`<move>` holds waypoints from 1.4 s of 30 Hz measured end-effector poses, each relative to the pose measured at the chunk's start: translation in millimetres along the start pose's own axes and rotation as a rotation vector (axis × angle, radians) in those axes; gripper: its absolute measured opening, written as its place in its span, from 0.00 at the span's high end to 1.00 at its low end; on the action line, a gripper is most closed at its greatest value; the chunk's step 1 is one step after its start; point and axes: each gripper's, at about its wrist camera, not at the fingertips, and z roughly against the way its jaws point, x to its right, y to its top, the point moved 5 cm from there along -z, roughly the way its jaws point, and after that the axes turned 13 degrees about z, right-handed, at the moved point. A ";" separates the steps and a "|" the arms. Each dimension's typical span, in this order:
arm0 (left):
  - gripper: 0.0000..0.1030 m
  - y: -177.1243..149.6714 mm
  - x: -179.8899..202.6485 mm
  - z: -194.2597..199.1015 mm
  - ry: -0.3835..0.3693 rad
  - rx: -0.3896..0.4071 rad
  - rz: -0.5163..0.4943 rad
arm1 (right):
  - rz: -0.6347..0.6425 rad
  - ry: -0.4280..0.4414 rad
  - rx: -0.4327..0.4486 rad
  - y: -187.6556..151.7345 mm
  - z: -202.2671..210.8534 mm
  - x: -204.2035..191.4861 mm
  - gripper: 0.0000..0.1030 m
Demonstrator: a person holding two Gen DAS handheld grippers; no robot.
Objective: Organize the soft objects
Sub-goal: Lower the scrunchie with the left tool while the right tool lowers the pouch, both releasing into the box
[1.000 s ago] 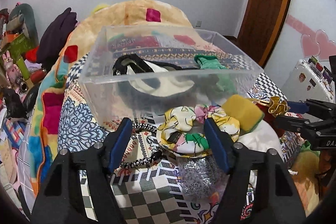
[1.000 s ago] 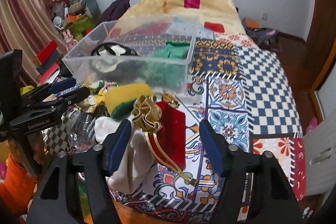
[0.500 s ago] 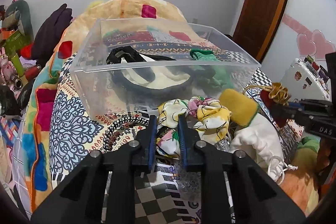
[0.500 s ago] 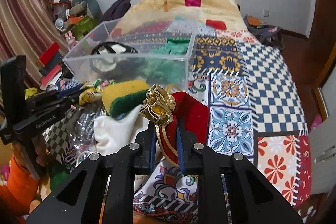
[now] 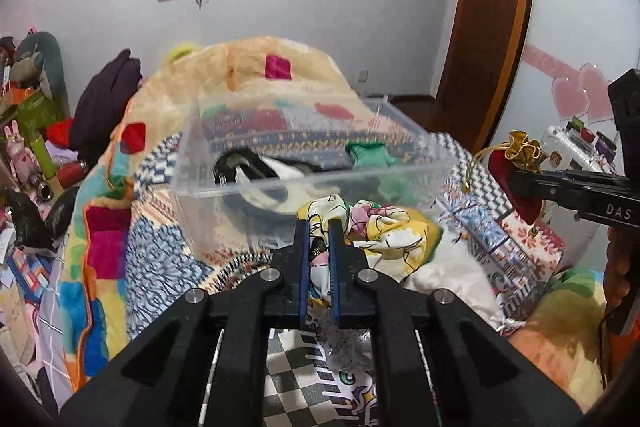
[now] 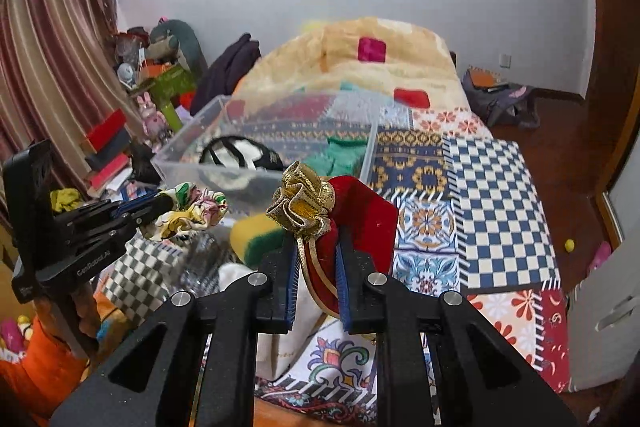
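Observation:
My left gripper [image 5: 318, 227] is shut on a floral yellow and pink scrunchie [image 5: 384, 231] and holds it lifted in front of the clear plastic bin [image 5: 200, 195]. My right gripper [image 6: 318, 247] is shut on a red velvet pouch with a gold ruffled top [image 6: 360, 215], raised above the bed. The pouch also shows in the left wrist view [image 5: 516, 163]. The scrunchie also shows in the right wrist view [image 6: 188, 211]. The bin holds a black and white item [image 5: 256, 167] and a green cloth [image 5: 366, 155].
A yellow and green sponge [image 6: 256, 235], a white drawstring bag [image 5: 452, 275] and a silvery pouch [image 6: 200, 263] lie on the patchwork bedspread [image 6: 492, 195] before the bin. A plush blanket [image 5: 248, 67] is heaped behind. Clutter and books stand at the left.
Both grippers closed from wide open, the left on the scrunchie and the right on the red pouch. Both then lifted their items up off the bed.

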 end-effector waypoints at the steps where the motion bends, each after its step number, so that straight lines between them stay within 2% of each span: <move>1: 0.93 3.1 -0.1 2.3 -0.001 0.009 0.001 | -0.001 0.001 0.010 2.9 2.3 0.1 0.86; 12: 0.93 51.7 -1.7 27.3 0.021 0.152 0.009 | 0.032 0.001 0.101 42.3 3.8 -6.5 0.86; 20: 0.93 81.1 -7.7 12.0 0.057 0.194 0.018 | 0.041 0.019 0.149 75.2 -11.3 -10.5 0.86; 25: 0.93 87.1 -17.2 -8.4 0.079 0.178 0.047 | 0.044 0.029 0.159 87.3 -25.4 -16.2 0.86; 29: 0.93 86.9 -24.2 -25.7 0.104 0.154 0.059 | 0.033 0.047 0.134 91.9 -44.0 -16.6 0.86; 37: 0.93 74.5 -28.6 -63.1 0.135 0.061 0.037 | 0.012 0.055 0.015 84.3 -90.2 -13.5 0.86; 42: 0.93 63.6 -25.9 -82.2 0.152 0.010 0.015 | 0.027 0.014 -0.058 74.0 -107.2 -11.7 0.86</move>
